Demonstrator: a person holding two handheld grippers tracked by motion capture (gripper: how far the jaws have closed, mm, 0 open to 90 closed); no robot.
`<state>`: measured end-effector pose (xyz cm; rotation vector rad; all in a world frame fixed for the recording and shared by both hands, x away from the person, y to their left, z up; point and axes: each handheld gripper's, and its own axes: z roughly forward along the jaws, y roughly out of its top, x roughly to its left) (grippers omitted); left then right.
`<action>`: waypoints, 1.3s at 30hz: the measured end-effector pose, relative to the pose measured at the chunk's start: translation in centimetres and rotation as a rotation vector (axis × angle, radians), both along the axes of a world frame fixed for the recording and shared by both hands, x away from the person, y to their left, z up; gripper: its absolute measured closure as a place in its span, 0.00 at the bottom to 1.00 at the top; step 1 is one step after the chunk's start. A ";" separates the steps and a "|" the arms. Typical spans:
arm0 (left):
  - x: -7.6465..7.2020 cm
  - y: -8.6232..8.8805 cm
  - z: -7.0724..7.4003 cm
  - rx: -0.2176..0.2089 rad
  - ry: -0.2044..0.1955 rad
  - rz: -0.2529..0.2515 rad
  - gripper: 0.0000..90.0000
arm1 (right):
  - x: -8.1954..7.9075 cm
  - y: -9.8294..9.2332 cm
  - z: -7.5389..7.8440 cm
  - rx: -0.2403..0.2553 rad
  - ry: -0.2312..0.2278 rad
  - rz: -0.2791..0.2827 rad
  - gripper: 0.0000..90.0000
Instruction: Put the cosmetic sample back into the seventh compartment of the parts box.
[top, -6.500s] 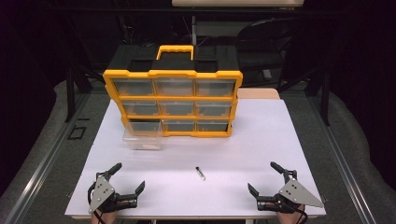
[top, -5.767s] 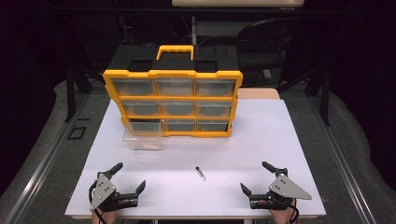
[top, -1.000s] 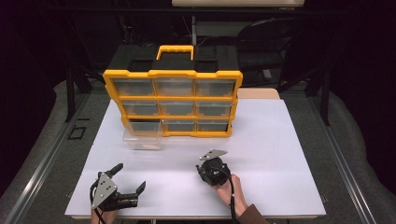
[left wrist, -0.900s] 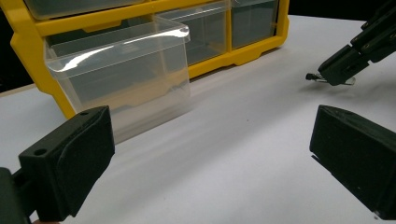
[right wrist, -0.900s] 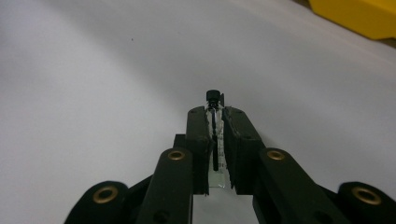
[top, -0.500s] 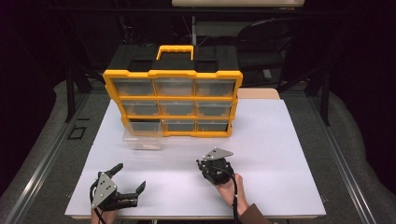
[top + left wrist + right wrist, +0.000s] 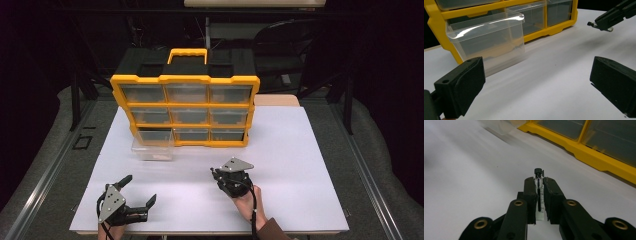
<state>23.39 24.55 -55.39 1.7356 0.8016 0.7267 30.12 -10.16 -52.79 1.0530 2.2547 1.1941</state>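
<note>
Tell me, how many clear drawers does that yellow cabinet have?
9: eight sit in the cabinet, three in the top row, three in the middle, two at bottom middle and right. The ninth drawer stands out on the table before the empty bottom-left slot.

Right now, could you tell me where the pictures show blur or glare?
Left gripper view: glare streaks the clear drawer; near black pads look soft. Right gripper view: the yellow organizer is blurred, the held screw sharp. High view: dark surroundings, evenly lit table.

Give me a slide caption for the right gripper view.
Right gripper shut on a small screw above the white table, beside the yellow organizer.
</note>
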 end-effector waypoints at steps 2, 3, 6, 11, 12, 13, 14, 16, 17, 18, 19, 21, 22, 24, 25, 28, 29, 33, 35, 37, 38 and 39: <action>0.0 0.0 0.0 -0.001 0.003 0.000 0.00 | -0.1 0.0 0.1 0.005 -0.012 0.001 0.90; 0.0 0.0 0.0 0.000 0.003 0.001 0.00 | -0.1 -0.1 0.2 0.009 -0.017 0.002 0.90; 0.0 0.0 0.0 -0.003 0.001 0.001 0.00 | -0.2 -0.2 0.3 0.014 -0.037 0.004 0.90; 0.0 0.0 0.0 0.001 0.000 0.000 0.00 | -0.3 -0.2 0.6 0.024 -0.057 0.005 0.90; 0.0 0.0 0.0 0.000 0.002 0.001 0.00 | -0.3 -0.3 0.6 0.024 -0.058 0.006 0.90; 0.0 0.0 0.0 0.000 0.002 0.001 0.00 | -0.3 -0.3 0.6 0.025 -0.061 0.007 0.90; 0.0 0.0 0.0 0.000 0.001 0.001 0.00 | -0.3 -0.3 0.6 0.025 -0.067 0.007 0.90; 0.0 0.0 0.0 -0.003 0.000 0.002 0.00 | -0.3 -0.3 0.7 0.025 -0.071 0.008 0.90; 0.0 0.0 0.0 -0.002 0.000 0.001 0.00 | -0.4 -0.4 0.7 0.028 -0.077 0.007 0.90; 0.0 0.0 0.0 0.000 -0.001 0.001 0.00 | -0.4 -0.4 0.8 0.029 -0.078 0.009 0.90; 0.0 0.0 0.0 0.000 -0.001 0.001 0.00 | -0.5 -0.4 0.8 0.031 -0.085 0.010 0.90; 0.0 0.0 0.0 0.003 -0.001 0.001 0.00 | -0.5 -0.4 1.0 0.029 -0.096 0.012 0.90; 0.0 0.0 0.0 0.003 0.000 0.001 0.00 | -0.6 -0.4 1.0 0.031 -0.103 0.012 0.90; 0.0 0.0 0.0 0.001 0.002 0.001 0.00 | -0.6 -0.4 1.1 0.035 -0.107 0.013 0.90; 0.0 0.0 0.0 0.001 0.001 0.002 0.00 | -0.7 -0.4 1.2 0.038 -0.114 0.013 0.90; 0.0 0.0 0.0 0.001 0.001 0.002 0.00 | -0.7 -0.5 1.3 0.042 -0.123 0.014 0.90; 0.0 0.0 0.0 0.001 0.000 0.002 0.00 | -0.8 -0.5 1.3 0.045 -0.126 0.015 0.90; 0.1 -0.1 0.0 0.001 0.003 0.001 0.00 | -0.8 -0.4 1.5 0.046 -0.142 0.017 0.90; 0.0 0.0 0.0 0.001 0.003 0.002 0.00 | -0.8 -0.4 1.5 0.055 -0.150 0.017 0.90; 0.0 0.0 0.0 0.002 0.001 0.003 0.00 | -0.8 -0.4 1.6 0.051 -0.155 0.015 0.90; 0.0 0.0 0.0 0.002 0.001 0.002 0.00 | -0.8 -0.5 1.6 0.052 -0.158 0.015 0.90; 0.0 0.0 0.0 0.003 0.000 0.002 0.00 | -0.8 -0.5 1.6 0.050 -0.158 0.015 0.90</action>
